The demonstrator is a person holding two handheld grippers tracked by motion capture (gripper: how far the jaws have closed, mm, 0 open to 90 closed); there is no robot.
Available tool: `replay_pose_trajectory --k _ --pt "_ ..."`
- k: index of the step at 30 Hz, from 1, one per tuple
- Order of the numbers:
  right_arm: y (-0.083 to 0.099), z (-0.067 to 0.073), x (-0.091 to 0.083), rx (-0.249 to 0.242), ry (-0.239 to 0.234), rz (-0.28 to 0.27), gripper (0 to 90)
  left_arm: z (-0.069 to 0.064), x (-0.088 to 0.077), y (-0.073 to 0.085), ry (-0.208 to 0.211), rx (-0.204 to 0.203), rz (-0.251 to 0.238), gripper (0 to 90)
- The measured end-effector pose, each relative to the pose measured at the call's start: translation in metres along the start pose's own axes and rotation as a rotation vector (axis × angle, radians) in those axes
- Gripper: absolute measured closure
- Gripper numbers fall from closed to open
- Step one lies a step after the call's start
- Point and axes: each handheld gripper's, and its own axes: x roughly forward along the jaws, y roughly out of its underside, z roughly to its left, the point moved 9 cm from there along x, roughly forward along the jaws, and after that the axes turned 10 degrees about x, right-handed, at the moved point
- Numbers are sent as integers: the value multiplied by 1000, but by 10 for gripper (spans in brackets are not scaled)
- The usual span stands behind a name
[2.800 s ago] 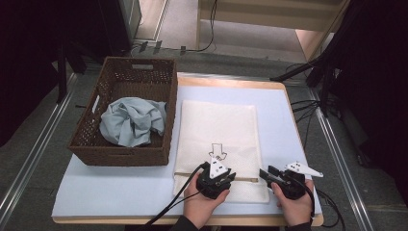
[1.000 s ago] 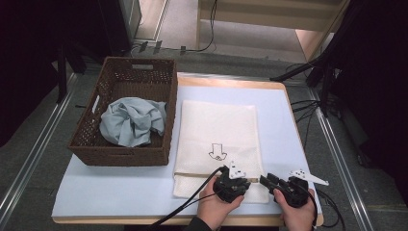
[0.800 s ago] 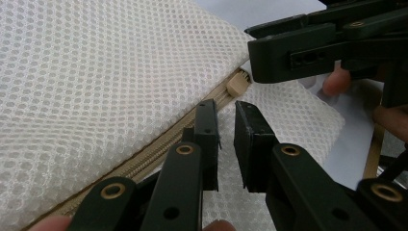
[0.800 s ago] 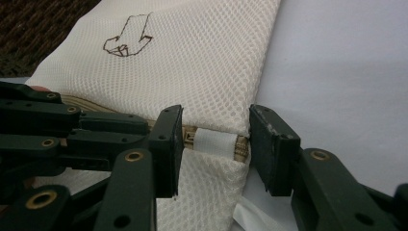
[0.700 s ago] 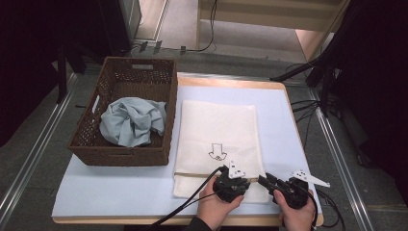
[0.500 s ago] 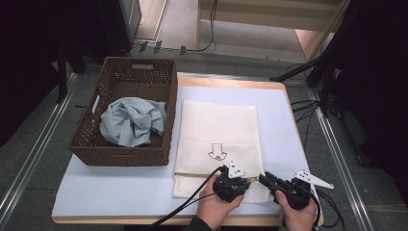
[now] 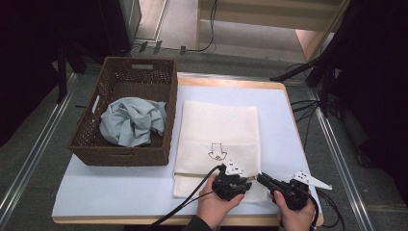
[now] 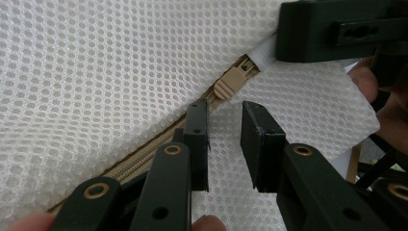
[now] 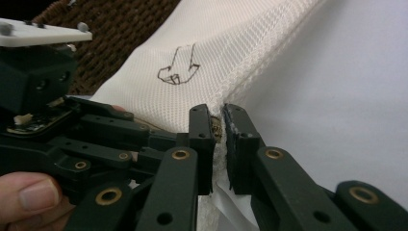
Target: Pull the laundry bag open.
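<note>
surface (image 7: 120,192): pale blue; wicker basket (image 7: 125,144) sits at its left with a grey-blue cloth (image 7: 132,120) inside.
mesh bag (image 7: 219,125): white, lies flat just right of the basket; long axis runs from the near edge to the far edge, zipper end toward the person.
zipper (image 8: 144,159): tan, runs across the bag's near end; pull tab (image 8: 230,83) sits close to the right corner.
right claw (image 9: 219,126): jaws have just been closing; narrow, pinched on the bag's corner fabric at the zipper end.
left claw (image 8: 223,139): jaws have just opened a little; a small gap, mesh beneath, tab just beyond the tips, not gripped.
risk: thin mesh may slip from the right claw's pinch, so the bag drags with the tab.
risk: left claw may close on mesh and miss the small tab.
</note>
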Motion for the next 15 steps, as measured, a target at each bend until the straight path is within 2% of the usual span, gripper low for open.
replay_pose_trajectory --k 1,2,3,5,7,9,15 --pt "0 0 0 0 0 0 840 0 0 -1 4 -5 -8 717" --pt "-1 6 0 -20 -43 -7 842 0 -2 -3 19 -5 -31 698" --pt "-2 9 -1 -36 -60 -10 842 0 -2 -3 26 -8 -40 690" --pt "-2 12 -1 -53 -68 -12 843 0 -3 -5 35 -11 -53 677" --pt "-2 11 -1 -49 -66 -16 843 -1 -3 -5 34 -7 -59 679" --pt "-3 10 -2 -63 -58 -21 843 -4 -5 -7 54 10 -81 693" --pt "-4 10 -3 -104 -15 -27 843 -4 -9 -8 54 2 -106 729"
